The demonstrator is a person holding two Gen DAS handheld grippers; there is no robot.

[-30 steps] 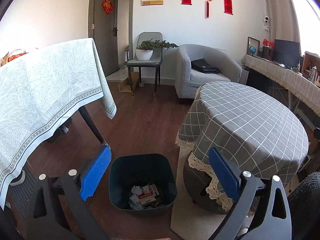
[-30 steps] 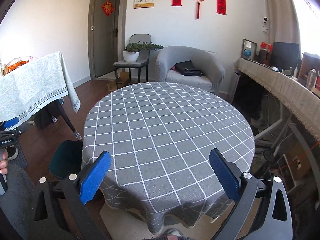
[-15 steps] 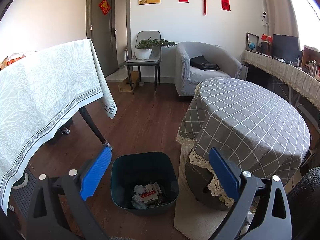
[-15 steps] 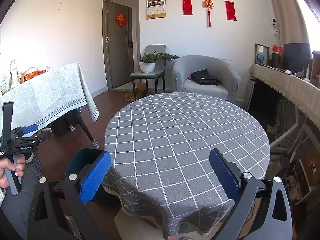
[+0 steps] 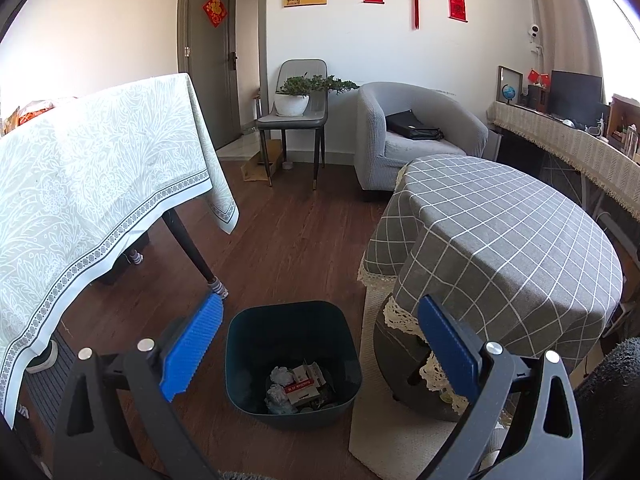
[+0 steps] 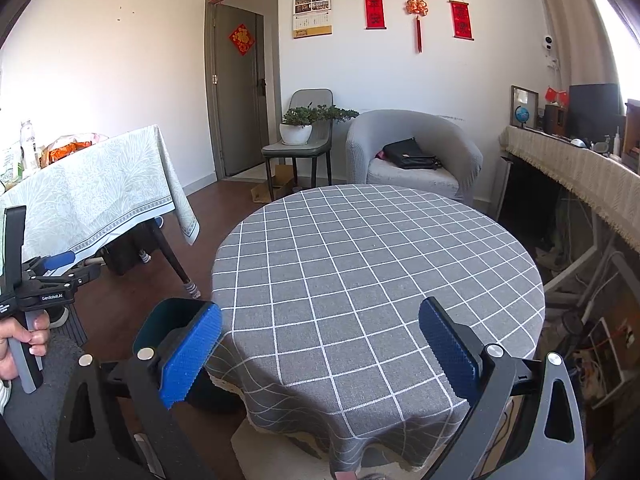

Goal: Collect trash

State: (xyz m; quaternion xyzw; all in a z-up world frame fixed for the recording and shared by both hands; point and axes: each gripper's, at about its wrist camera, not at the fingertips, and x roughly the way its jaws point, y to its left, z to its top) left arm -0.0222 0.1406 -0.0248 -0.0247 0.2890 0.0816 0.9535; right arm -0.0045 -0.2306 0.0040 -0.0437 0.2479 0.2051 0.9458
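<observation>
**Both grippers empty, bin already holding trash**

From my left wrist camera, the left gripper (image 5: 320, 344) has its blue pads spread wide with nothing between them. Between the pads, at 6 o'clock on the floor, I see the dark teal trash bin (image 5: 244, 364). Only this view looks into it: crumpled white paper and a small red-and-white carton (image 5: 302, 386) lie on its bottom, toward the 5 o'clock corner. What else sits beneath them I cannot make out. The bin stands just beside the pale rug (image 5: 384, 432) under the round table (image 5: 516, 236), which fills 3 o'clock.

My right wrist camera shows the right gripper (image 6: 320, 350) equally spread and empty, hovering over the near edge of the grey checked cloth, whose top is bare. Here the bin (image 6: 168, 314) appears only as a rim at 8 o'clock, largely hidden behind the left blue pad (image 6: 190, 356). At 9 o'clock this view alone catches the person's hand (image 6: 18, 344) gripping the other tool's handle; the frame cuts it off.

Farther out, the patterned tablecloth (image 5: 92, 184) drapes at 10 o'clock. At 12 o'clock stand a chair bearing a potted plant (image 6: 298, 124) and a grey armchair (image 6: 420, 148) with a black bag (image 6: 410, 156) on its seat.
</observation>
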